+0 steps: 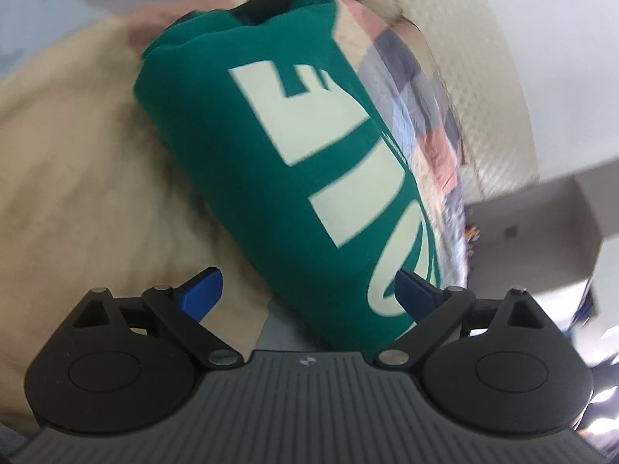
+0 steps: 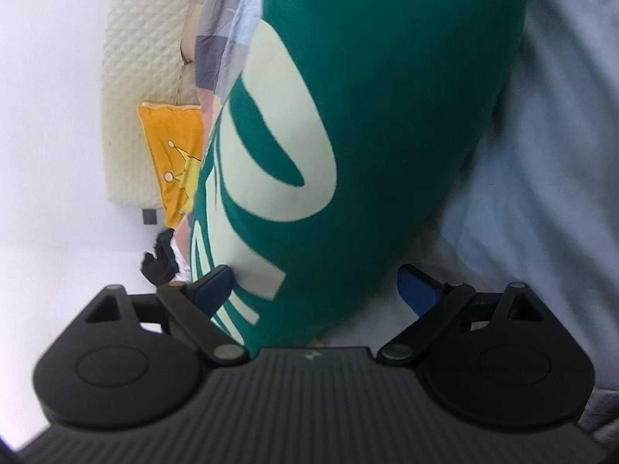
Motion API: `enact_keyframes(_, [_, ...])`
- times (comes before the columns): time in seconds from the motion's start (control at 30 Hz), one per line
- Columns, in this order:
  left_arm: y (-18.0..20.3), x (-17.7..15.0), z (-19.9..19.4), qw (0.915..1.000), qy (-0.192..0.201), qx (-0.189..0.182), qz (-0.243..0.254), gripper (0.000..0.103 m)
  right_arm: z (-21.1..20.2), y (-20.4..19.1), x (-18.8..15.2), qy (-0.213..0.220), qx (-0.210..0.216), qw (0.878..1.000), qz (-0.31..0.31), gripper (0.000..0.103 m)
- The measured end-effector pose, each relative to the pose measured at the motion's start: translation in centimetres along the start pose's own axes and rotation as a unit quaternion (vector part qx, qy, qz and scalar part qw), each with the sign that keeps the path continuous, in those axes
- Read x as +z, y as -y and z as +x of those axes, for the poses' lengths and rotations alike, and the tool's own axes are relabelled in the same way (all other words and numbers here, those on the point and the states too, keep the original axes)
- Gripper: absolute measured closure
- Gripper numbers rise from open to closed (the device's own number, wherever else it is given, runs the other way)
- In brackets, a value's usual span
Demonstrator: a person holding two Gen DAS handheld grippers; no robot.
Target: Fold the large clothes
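Note:
A folded green garment with large pale lettering lies on a bed, over a beige cover. Its near end reaches between the blue fingertips of my left gripper. Those jaws stand wide, and only the right pad is against the cloth. In the right wrist view the same green garment fills the middle. My right gripper straddles its near end with the jaws wide: the left pad meets the fabric and the right fingertip stands apart from it. Both views are tilted and blurred.
A patchwork blanket lies beside the garment, against a cream quilted headboard. An orange pillow leans on that headboard. Light-blue sheet covers the bed on the right. Dark cloth sits low by the white wall.

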State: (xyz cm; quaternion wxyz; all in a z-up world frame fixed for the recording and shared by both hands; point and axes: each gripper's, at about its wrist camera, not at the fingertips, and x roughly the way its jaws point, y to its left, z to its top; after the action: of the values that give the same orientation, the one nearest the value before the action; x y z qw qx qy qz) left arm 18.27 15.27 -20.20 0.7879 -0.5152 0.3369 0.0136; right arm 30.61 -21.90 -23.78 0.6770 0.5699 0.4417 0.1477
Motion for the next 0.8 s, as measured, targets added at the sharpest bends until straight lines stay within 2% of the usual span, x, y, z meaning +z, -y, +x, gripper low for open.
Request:
enact_keyframes(0.07, [-0.8, 0.3, 0.4, 0.9996, 0.002, -0.011, -0.027, 0.005, 0.6, 0.1, 0.1, 0.005, 0.006, 1.000, 0.015, 0.006])
enact_keyframes(0.13, [-1.6, 0.8, 0.8, 0.9984, 0.000, -0.022, -0.051, 0.005, 1.0, 0.1, 0.0, 0.021, 0.014, 0.999, 0.029, 0.000])
enact_keyframes(0.23, [-2.7, 1.4, 1.4, 0.9955, -0.007, -0.033, -0.089, 0.005, 1.0, 0.4, 0.1, 0.045, 0.023, 0.997, 0.054, 0.000])
enact_keyframes(0.43, [-4.5, 2.6, 1.4, 0.9885, 0.024, -0.045, -0.142, 0.005, -0.1, 0.9, 0.1, 0.084, 0.027, 0.993, 0.077, 0.000])
enact_keyframes(0.67, [-4.4, 3.2, 2.5, 0.9864, 0.037, -0.061, -0.148, 0.005, -1.5, 0.5, -0.2, 0.132, 0.009, 0.989, 0.068, 0.000])
enact_keyframes(0.8, [-4.1, 3.8, 3.2, 0.9831, 0.051, -0.075, -0.160, 0.005, -1.9, 0.2, -0.3, 0.143, 0.001, 0.988, 0.056, 0.000])
